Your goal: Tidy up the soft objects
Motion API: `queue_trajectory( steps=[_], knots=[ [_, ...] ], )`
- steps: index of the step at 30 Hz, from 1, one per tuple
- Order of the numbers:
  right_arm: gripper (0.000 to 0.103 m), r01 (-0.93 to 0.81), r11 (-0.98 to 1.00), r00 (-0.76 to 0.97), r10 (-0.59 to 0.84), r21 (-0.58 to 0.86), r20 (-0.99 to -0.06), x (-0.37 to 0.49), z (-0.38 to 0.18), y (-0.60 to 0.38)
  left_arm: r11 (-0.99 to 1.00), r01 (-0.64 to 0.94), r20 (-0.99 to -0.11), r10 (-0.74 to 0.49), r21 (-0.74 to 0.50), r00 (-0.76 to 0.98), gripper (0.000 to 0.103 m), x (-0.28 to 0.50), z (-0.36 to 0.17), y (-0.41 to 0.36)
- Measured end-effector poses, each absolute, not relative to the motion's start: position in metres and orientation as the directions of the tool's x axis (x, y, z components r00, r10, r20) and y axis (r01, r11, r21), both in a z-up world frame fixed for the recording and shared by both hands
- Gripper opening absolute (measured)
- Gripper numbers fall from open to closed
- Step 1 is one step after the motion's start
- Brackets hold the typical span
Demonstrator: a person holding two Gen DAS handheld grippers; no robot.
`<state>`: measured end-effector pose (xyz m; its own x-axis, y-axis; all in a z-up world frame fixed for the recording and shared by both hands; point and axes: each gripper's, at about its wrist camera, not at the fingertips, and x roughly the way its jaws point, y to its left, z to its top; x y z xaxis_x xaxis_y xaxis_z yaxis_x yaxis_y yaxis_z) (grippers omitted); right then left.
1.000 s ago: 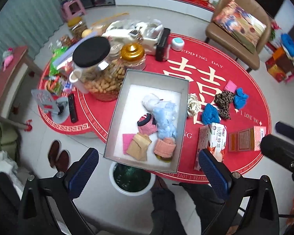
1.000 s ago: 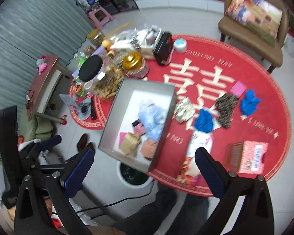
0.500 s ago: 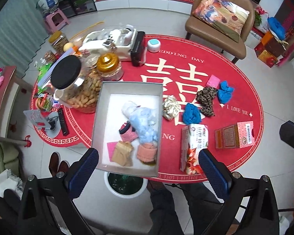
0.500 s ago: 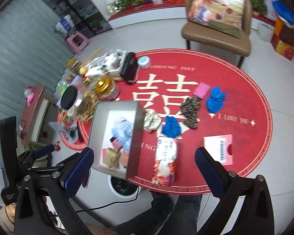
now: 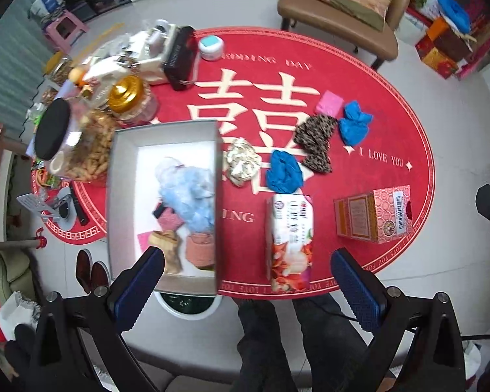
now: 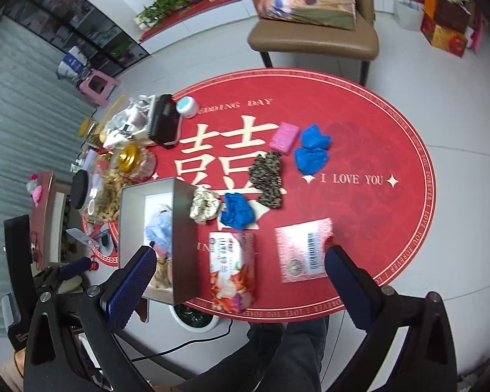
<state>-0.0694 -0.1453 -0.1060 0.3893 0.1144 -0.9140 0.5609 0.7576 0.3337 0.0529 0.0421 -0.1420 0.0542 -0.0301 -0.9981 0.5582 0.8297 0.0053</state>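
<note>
Red and round, the table mat (image 5: 369, 104) with its gold lettering carries everything, and the grey box (image 5: 216, 196) at its left edge serves as the landmark. Inside the box lie a pale blue fluffy piece (image 5: 192, 192), a pink pouch (image 5: 169, 220), a tan piece (image 5: 168, 248) and a salmon knit piece (image 5: 201, 250). Touching the box's right wall is a cream scrunchie (image 5: 243, 161), and just right of that a blue cloth (image 5: 284, 173). Farther right come a leopard-print cloth (image 5: 317, 142), a pink square (image 5: 329, 103) and a second blue cloth (image 5: 354, 124). Below the scrunchie a tissue pack (image 5: 289, 240) lies beside the box, with a pink carton (image 5: 374, 214) to its right. Left of the box stands a peanut jar (image 5: 78, 147) with a black lid.

The left gripper (image 5: 245, 289) hangs above the box's near edge, fingers spread wide and holding nothing. The right gripper (image 6: 241, 281) hovers over the tissue pack, likewise spread and empty.
</note>
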Motion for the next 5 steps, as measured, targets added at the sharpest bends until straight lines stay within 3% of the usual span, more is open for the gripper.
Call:
queue_trajectory(
  steps=[5],
  knots=[
    [0.103,0.598,0.727,0.352,0.14,0.338,-0.925,-0.074,-0.13,-0.184,0.82,0.572,-1.0,0.001,0.019,0.031,0.103,0.056,-0.157,-0.001]
  ],
)
